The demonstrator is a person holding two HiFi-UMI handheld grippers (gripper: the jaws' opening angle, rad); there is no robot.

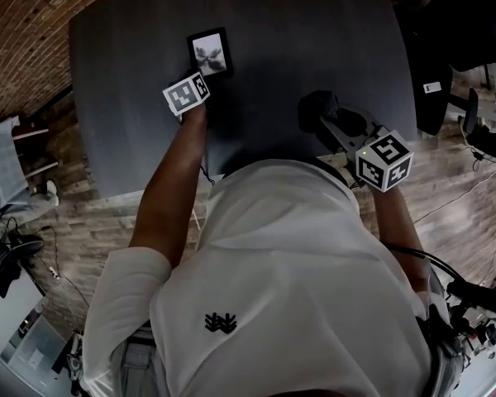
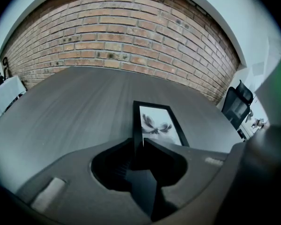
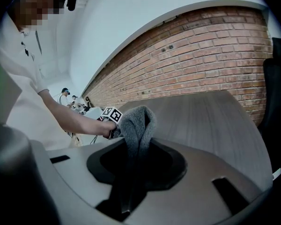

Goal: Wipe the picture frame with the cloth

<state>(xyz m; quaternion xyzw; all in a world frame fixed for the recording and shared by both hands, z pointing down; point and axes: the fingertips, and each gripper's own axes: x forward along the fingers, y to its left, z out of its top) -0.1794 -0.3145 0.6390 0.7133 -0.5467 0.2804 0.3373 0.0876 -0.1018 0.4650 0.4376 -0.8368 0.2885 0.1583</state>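
Left tongs (image 1: 203, 78) touch the picture frame (image 1: 210, 54); right tongs (image 1: 326, 122) carry the cloth (image 1: 314, 106).

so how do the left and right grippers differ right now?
Left gripper is shut on the near edge of the picture frame; right gripper is shut on the grey cloth, which bunches up above its jaws. Left gripper reaches out over the table; right gripper sits nearer the person, apart from the picture frame. Shared: both are shut on something.
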